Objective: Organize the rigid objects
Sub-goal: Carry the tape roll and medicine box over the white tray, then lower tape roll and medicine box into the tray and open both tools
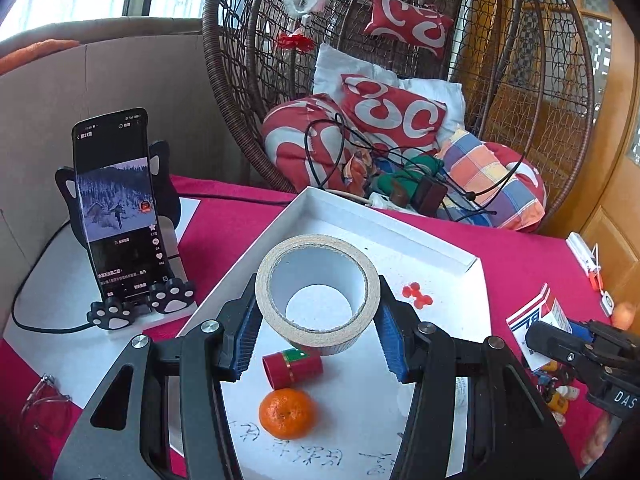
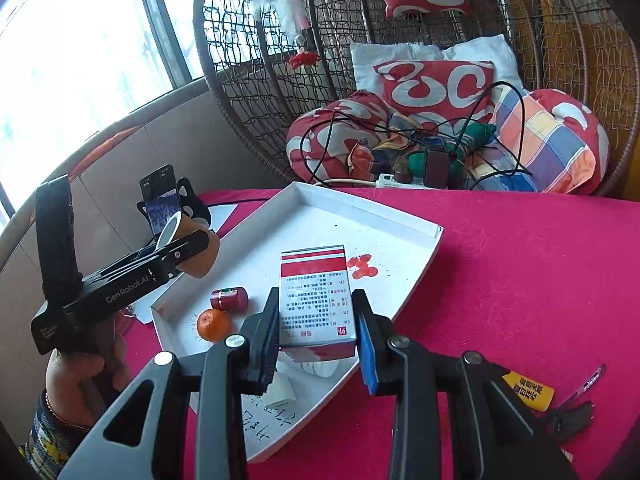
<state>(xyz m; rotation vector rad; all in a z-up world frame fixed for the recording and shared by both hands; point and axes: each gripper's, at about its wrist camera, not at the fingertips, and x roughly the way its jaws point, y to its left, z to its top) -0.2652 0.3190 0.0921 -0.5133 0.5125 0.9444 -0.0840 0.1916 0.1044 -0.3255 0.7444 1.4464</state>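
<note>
My left gripper (image 1: 318,316) is shut on a beige roll of tape (image 1: 317,288) and holds it above the white tray (image 1: 436,248). In the tray lie a small red cylinder (image 1: 293,367), a mandarin (image 1: 287,413) and a red bone-shaped piece (image 1: 417,295). My right gripper (image 2: 318,336) is shut on a red-and-white medicine box (image 2: 316,296) and holds it over the tray's (image 2: 404,220) near edge. The right wrist view shows the left gripper (image 2: 176,256) with the tape (image 2: 198,250) at the tray's left side, plus the cylinder (image 2: 229,298) and mandarin (image 2: 213,325).
A phone on a cat-shaped stand (image 1: 120,216) stands left of the tray on white paper. A yellow tube (image 2: 528,391), a pen (image 2: 588,380) and a black clip (image 2: 570,420) lie on the red cloth at right. A wicker hanging chair with cushions (image 2: 436,92) stands behind the table.
</note>
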